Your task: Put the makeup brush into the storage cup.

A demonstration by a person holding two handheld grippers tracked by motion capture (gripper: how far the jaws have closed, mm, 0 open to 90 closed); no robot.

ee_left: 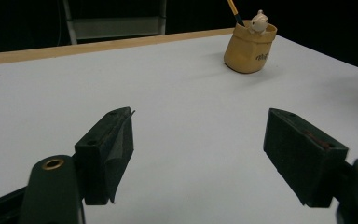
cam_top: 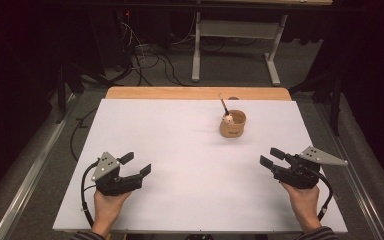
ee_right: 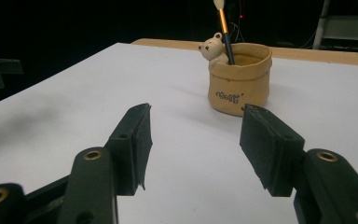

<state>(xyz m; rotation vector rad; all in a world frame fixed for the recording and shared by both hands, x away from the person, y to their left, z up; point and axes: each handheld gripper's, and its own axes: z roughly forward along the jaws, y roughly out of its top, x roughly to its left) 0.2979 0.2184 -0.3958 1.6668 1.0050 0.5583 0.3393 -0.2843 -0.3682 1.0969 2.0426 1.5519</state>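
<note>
Near us, the left gripper (cam_top: 136, 165) and right gripper (cam_top: 271, 157) rest released on the table (cam_top: 180, 150). Farther off, right of centre, stands a tan pot (cam_top: 232, 124) holding a brush (cam_top: 224, 106); we judge it rigid, light, fragile, best gripped across its rim.

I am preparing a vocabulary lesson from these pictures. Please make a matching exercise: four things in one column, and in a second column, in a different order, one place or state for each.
Things:
1. tan pot
2. brush
3. left gripper
4. bear figure

Places or states:
A. open, low over the near left part of the white sheet
B. at the pot's rim
C. stands in the pot, handle pointing up
D. on the far right part of the white sheet

Pairs: 1-D, 2-C, 3-A, 4-B
</note>
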